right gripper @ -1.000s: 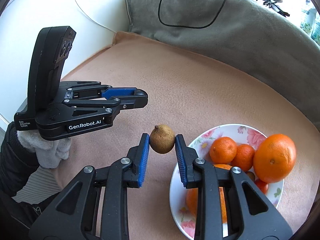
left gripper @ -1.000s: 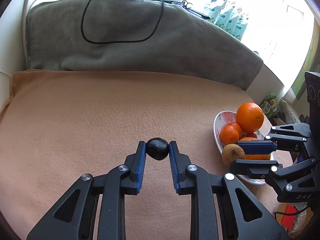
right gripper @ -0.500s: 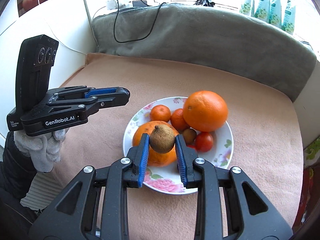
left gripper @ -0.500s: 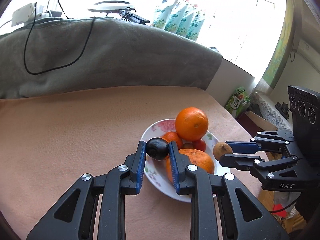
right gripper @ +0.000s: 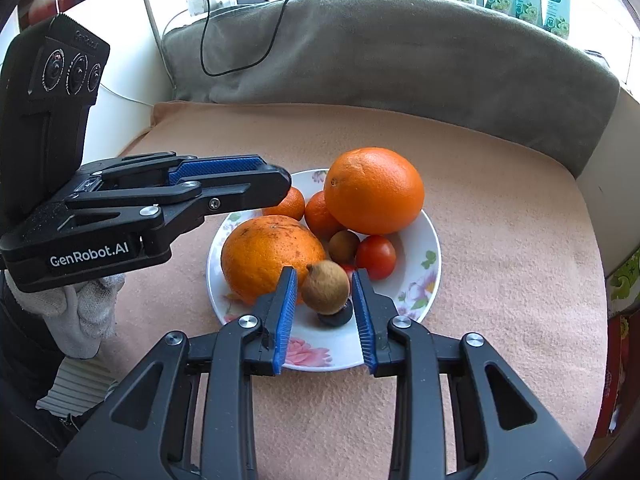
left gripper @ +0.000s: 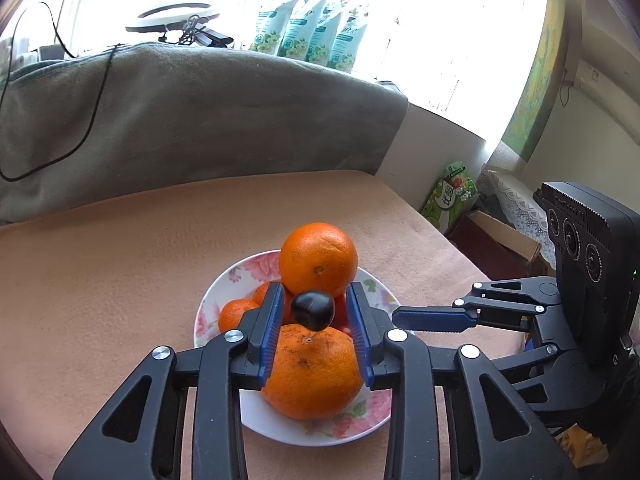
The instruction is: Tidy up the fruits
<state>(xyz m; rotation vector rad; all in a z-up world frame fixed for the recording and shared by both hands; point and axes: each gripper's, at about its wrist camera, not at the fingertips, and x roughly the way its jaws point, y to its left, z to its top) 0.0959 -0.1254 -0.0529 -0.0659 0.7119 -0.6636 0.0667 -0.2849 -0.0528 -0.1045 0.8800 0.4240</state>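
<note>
so both small fruits are light, hard-skinned rollers, best pinched across the middle: my left hand-held gripper [left gripper: 316,320] is opening, its pads already clear of the dark plum [left gripper: 312,311] over the plate [left gripper: 208,300], and my right hand-held gripper [right gripper: 324,300] is opening round the brown fruit [right gripper: 325,287] at the plate's near rim. only the right view shows a dark fruit [right gripper: 336,317] lying on the plate under the brown one; only the left shows the plum between the pads.

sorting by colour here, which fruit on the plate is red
The small tomato on the right side of the floral plate, below the big orange and beside a small brown fruit. It alone is smooth glossy red; the rest are orange, brown or dark.
</note>
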